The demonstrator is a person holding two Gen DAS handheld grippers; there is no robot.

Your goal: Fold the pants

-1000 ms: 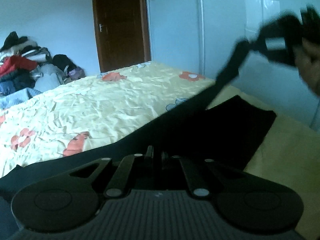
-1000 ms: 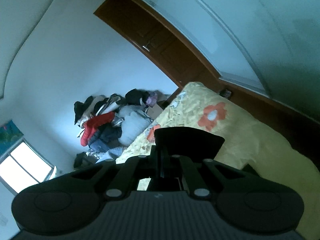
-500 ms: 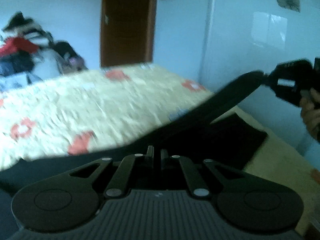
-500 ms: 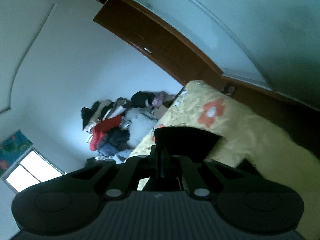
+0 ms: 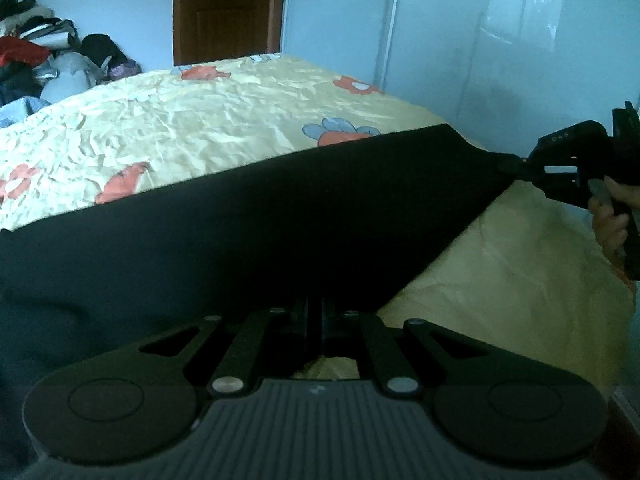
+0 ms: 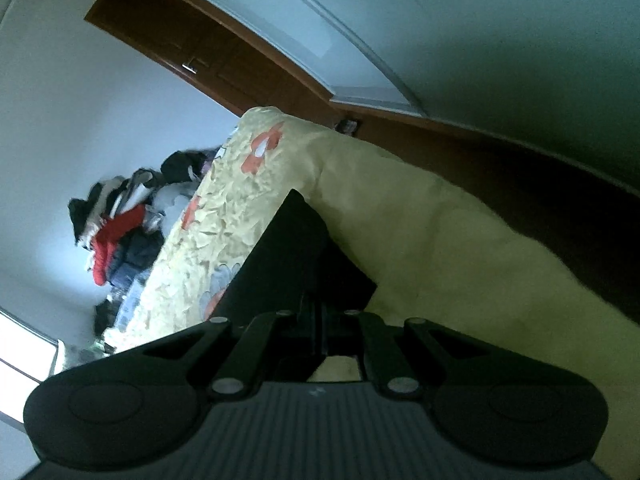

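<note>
Black, soft pants (image 5: 280, 216), stretched taut above the yellow bedsheet (image 5: 180, 120). Pinched at opposite ends: left gripper (image 5: 314, 312) and right gripper (image 6: 314, 312) both clenched on cloth. Light, limp, likely to sag; best gripped at corners.

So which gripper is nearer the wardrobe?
Right. The right gripper grips the pants at the bed edge facing the wardrobe; the left gripper is further in.

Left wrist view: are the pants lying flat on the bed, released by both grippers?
No. The black pants hang stretched over the bed between the left gripper and the right gripper, both with jaws shut on the fabric.
</note>
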